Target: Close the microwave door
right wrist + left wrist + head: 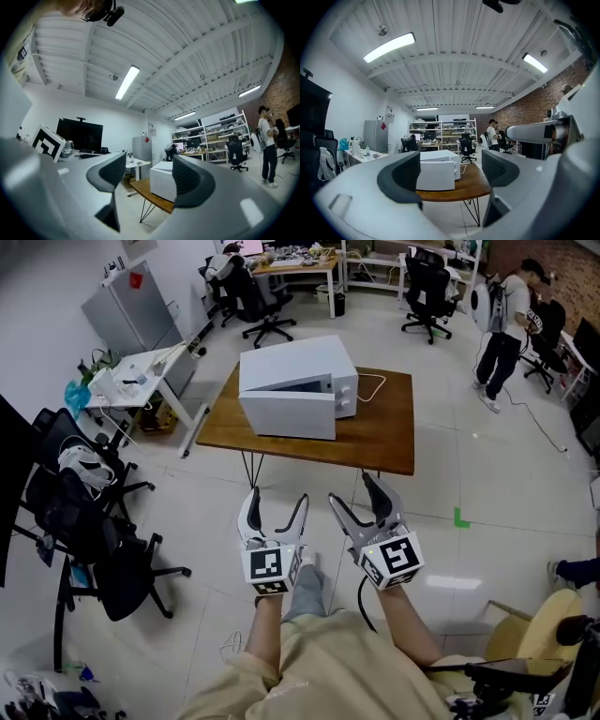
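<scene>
The white box-shaped microwave (298,362) sits on the brown wooden surface (384,432) at the far side of the scene, its white door (286,414) ajar, swung partly out toward the near side. Both grippers hover near the person, well apart from it: the left gripper (278,498) and the right gripper (351,491) each hold 2 fingers (401,177) spread open, nothing between them. The step in hand looks like the approach — next, 1 gripper needs to reach the door's face and push it flush.
</scene>
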Demonstrator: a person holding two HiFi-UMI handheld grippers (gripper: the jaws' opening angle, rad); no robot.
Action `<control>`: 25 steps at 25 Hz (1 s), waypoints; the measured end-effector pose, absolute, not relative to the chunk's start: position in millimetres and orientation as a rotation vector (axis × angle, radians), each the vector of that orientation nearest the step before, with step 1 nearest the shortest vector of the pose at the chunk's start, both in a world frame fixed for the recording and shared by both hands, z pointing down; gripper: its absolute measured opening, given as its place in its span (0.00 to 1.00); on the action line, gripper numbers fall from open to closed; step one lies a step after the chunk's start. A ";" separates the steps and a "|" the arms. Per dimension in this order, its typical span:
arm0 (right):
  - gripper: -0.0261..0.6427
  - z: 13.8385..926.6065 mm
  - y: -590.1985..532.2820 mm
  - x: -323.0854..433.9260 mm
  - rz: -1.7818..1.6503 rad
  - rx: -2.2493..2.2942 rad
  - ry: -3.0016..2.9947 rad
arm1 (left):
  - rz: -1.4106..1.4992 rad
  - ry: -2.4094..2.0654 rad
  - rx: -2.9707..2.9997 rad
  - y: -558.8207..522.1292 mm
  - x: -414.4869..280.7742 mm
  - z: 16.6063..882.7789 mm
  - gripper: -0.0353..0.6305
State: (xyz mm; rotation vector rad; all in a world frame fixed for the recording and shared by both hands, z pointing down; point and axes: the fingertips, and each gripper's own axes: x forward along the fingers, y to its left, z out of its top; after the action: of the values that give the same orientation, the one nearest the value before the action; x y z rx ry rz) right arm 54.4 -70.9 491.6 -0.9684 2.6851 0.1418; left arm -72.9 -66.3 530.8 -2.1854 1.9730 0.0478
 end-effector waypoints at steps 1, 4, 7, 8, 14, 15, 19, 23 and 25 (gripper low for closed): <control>0.49 493.5 -79.4 47.6 0.137 -0.977 2.689 | 0.051 1.970 -2.192 -74.0 -79.4 531.8 0.68; 0.48 499.5 -104.7 19.9 0.136 -0.987 2.701 | 0.073 1.971 -2.195 -95.7 -106.2 537.3 0.68; 0.48 502.9 -140.1 -7.5 0.150 -0.976 2.712 | 0.079 1.980 -2.192 -132.0 -132.7 544.1 0.67; 0.48 503.1 -152.6 -16.8 0.161 -0.973 2.719 | 0.080 1.984 -2.195 -146.4 -142.1 546.2 0.67; 0.48 479.3 -223.3 -70.5 0.244 -0.970 2.736 | 0.119 1.952 -2.217 -227.6 -190.3 522.2 0.67; 0.48 476.7 -236.8 -75.0 0.248 -0.979 2.732 | 0.124 1.939 -2.228 -241.7 -192.5 518.5 0.67; 0.48 493.1 -295.9 -102.4 0.207 -0.995 2.758 | 0.124 1.900 -2.269 -297.8 -208.5 518.1 0.66; 0.48 507.6 -345.4 -137.0 0.183 -1.000 2.813 | 0.135 1.897 -2.293 -345.1 -235.8 520.5 0.66; 0.48 509.0 -368.5 -155.4 0.192 -1.016 2.829 | 0.149 1.895 -2.320 -367.5 -251.1 521.9 0.66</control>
State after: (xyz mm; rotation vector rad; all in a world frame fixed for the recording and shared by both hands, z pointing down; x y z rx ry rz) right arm -155.4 -368.5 509.0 -1.0165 2.8286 0.1916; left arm -251.1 -367.5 521.9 -2.3197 1.8948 0.1488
